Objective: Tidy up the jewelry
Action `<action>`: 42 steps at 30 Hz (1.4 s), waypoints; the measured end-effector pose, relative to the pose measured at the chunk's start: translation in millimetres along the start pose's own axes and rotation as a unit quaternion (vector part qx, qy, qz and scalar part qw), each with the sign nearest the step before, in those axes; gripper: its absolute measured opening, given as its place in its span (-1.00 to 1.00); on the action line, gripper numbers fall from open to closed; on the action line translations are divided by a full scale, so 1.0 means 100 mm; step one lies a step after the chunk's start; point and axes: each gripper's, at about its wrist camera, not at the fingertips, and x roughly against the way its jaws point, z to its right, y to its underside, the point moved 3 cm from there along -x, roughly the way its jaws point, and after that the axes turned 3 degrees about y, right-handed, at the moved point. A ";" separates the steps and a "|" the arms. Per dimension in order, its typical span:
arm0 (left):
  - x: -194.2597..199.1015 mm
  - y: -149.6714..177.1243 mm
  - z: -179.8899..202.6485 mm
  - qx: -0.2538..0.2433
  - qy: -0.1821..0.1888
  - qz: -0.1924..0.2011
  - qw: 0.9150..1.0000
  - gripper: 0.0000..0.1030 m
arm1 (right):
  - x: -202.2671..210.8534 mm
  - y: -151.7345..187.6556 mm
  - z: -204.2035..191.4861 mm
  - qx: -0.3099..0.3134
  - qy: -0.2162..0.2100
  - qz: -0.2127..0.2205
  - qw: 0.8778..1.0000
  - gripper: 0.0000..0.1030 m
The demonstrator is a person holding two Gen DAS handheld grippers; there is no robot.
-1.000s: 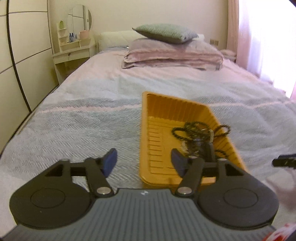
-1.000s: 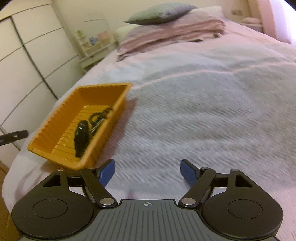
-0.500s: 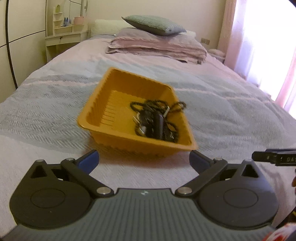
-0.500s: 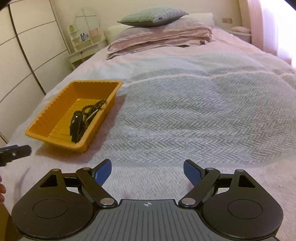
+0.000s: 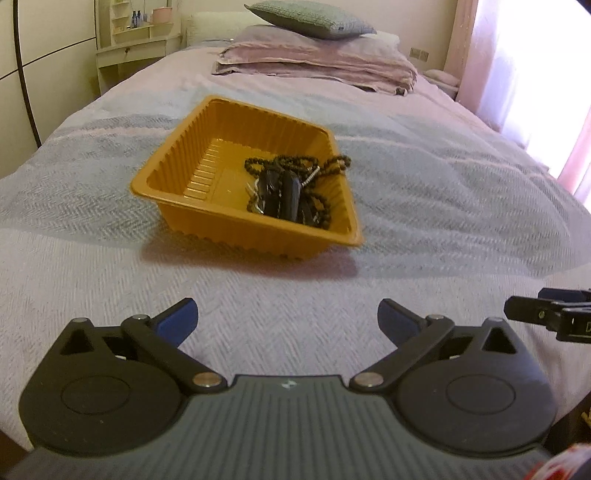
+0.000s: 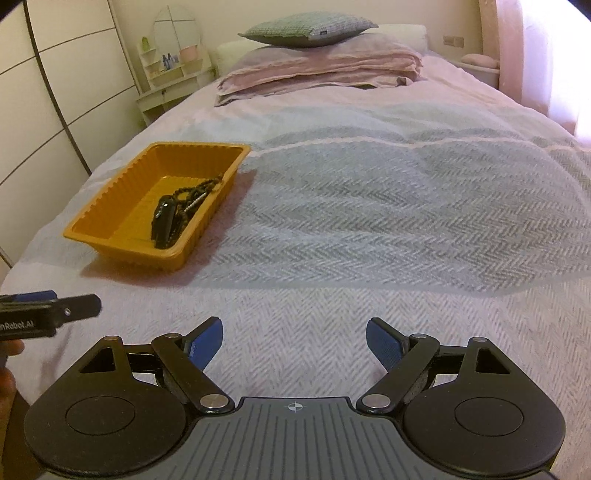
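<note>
An orange ribbed plastic tray [image 5: 192, 162] sits on the bed; it also shows in the right wrist view [image 6: 110, 206]. Inside it lie a dark beaded necklace [image 5: 295, 162] and a black watch-like piece [image 5: 290, 194], bunched at the tray's right end. The necklace [image 6: 201, 190] and black piece [image 6: 164, 218] show in the right wrist view too. My left gripper [image 5: 286, 319] is open and empty, held back from the tray over the bedspread. My right gripper [image 6: 294, 341] is open and empty, to the right of the tray.
The bed has a grey and pink herringbone spread [image 6: 369, 221]. Folded pink blankets [image 5: 314, 66] and a green pillow [image 5: 310, 22] lie at the head. A white vanity shelf [image 5: 136, 40] stands at the far left. Wardrobe doors [image 6: 55, 92] line the left side.
Both grippers have pulled back from the tray toward the foot of the bed. The left gripper's jaws have opened wider. The tray with the jewelry stays on the bed.
</note>
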 end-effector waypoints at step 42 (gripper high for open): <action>-0.02 0.23 0.30 -0.037 -0.005 -0.009 0.999 1.00 | 0.02 0.21 -0.16 0.019 0.014 -0.018 1.000 0.64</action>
